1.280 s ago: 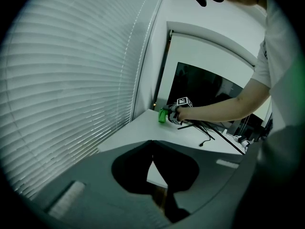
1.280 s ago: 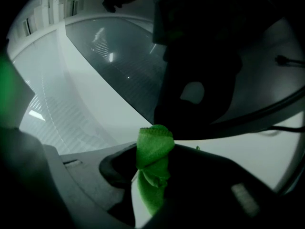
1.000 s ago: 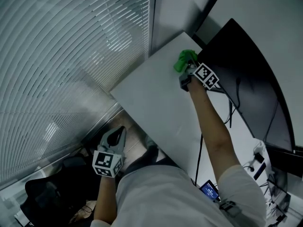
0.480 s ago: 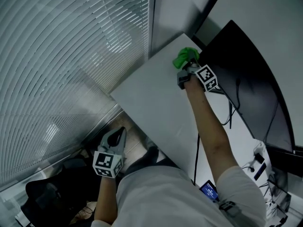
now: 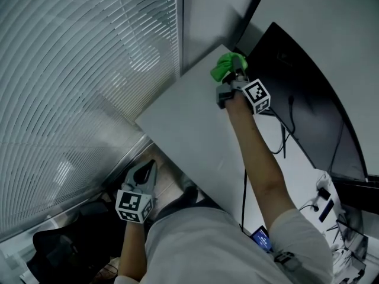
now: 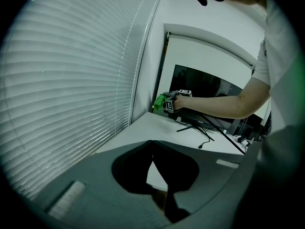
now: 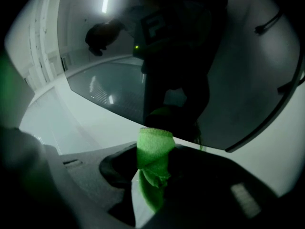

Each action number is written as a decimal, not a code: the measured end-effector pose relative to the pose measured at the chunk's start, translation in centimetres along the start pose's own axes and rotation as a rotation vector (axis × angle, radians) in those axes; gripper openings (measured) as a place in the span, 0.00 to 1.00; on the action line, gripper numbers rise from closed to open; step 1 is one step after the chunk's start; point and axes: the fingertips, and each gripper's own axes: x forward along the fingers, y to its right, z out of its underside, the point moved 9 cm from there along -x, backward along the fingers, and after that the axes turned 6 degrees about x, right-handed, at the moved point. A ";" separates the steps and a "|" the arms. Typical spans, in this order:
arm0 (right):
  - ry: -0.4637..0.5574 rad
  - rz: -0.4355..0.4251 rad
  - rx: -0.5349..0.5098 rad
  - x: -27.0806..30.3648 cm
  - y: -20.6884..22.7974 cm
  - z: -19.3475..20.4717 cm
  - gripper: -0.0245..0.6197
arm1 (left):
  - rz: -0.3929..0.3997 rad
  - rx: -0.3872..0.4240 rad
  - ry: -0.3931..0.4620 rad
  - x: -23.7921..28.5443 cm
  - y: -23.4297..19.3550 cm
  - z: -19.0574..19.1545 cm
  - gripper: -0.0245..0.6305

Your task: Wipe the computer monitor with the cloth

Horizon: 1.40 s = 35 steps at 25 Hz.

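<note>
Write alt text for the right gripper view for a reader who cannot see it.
The right gripper is shut on a green cloth, held close to the lower edge of a dark computer monitor. The screen reflects a dim figure; a white desk lies below.

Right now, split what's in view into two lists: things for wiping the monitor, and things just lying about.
In the job: green cloth, right gripper shut on it, monitor.
Just lying about: cables, small lit device, window blinds, left gripper hanging shut and empty.
</note>
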 end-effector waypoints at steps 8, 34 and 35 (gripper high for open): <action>0.063 -0.115 0.054 -0.6 -5.5 -1.5 0.24 | 0.002 0.022 0.021 -1.3 1.2 -0.3 0.05; 0.136 -0.412 0.096 -3.8 -21.9 -6.9 0.24 | -0.006 0.059 0.109 -5.6 7.3 -1.3 0.05; 0.141 -0.413 0.101 -4.0 -22.3 -7.1 0.24 | -0.005 0.061 0.112 -5.6 7.5 -1.4 0.05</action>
